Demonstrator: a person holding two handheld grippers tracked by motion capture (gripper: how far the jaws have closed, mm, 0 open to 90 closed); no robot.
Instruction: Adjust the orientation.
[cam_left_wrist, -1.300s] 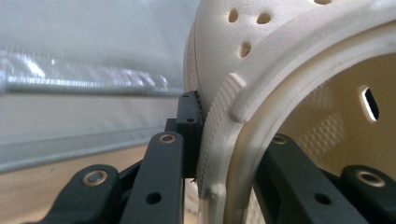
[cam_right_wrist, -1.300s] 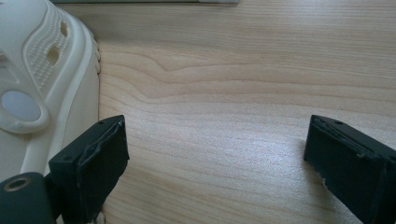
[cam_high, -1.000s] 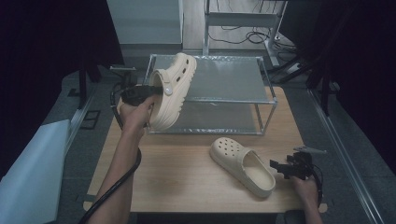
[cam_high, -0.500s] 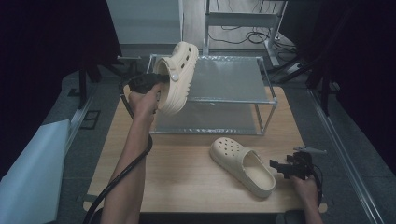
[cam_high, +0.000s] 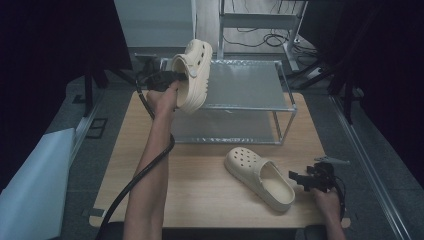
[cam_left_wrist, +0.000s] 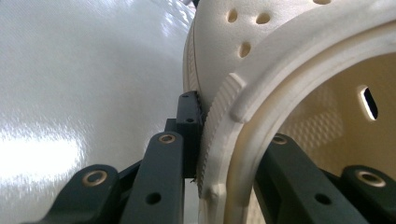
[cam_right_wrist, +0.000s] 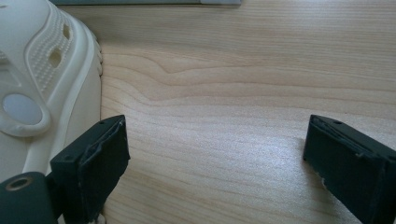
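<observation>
Clog (cam_high: 192, 75), cream foam, hangs in the left tongs (cam_high: 172, 79), which are clamped on its side wall: in the left gripper view one jaw lies against the ribbed outer rim (cam_left_wrist: 219, 140) and the other sits inside the opening, so the wall is pinched between them. It is held up on edge, sole turned away from the hand, above the near left corner of the rack's top shelf (cam_high: 245, 82). The glossy shelf surface (cam_left_wrist: 84, 93) spreads just beyond the jaws in that view.

The step in hand looks like carrying this shoe onto the rack (putting the pair away, by the look of it). The next move, as I judge it, calls for bringing the clog farther over the shelf, rolling it until the sole faces down, lowering it flat and only then letting go. Released while tilted, it could tip off the shelf edge.

The second clog (cam_high: 260, 177) lies sole down on the table (cam_high: 210, 200), just to the left of the right tongs (cam_high: 305, 181). Those tongs rest low over the wood with the jaws standing wide apart and nothing between them; in the right gripper view the shoe's edge (cam_right_wrist: 46, 70) runs beside one jaw, apparently not gripped. After the first placement, that shoe would be the one to pick up.
</observation>
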